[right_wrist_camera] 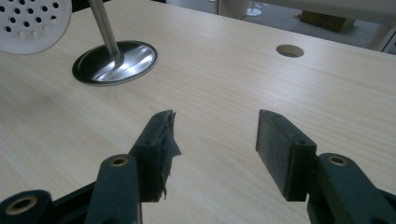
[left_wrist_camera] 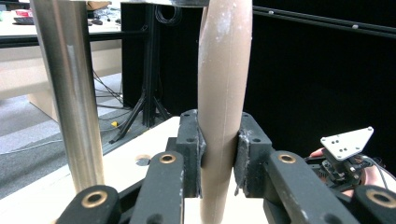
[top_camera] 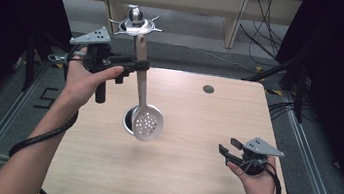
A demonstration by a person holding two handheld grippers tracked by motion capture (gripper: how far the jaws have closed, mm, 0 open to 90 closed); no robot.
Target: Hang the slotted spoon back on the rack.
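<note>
Left tool (top_camera: pixel 136 65) raised, clamped on skimmer handle (top_camera: pixel 141 57); right tool (top_camera: pixel 227 150) low, jaws apart.

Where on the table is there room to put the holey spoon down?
The middle of the table, between the round metal base, the small hole and the right claw, is bare. So is the near edge. It is crowded around the base, where the spoon hangs.

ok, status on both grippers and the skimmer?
Left gripper shut on skimmer handle, hanging from rack hook. Right gripper open, empty. Rack pole close beside.
</note>
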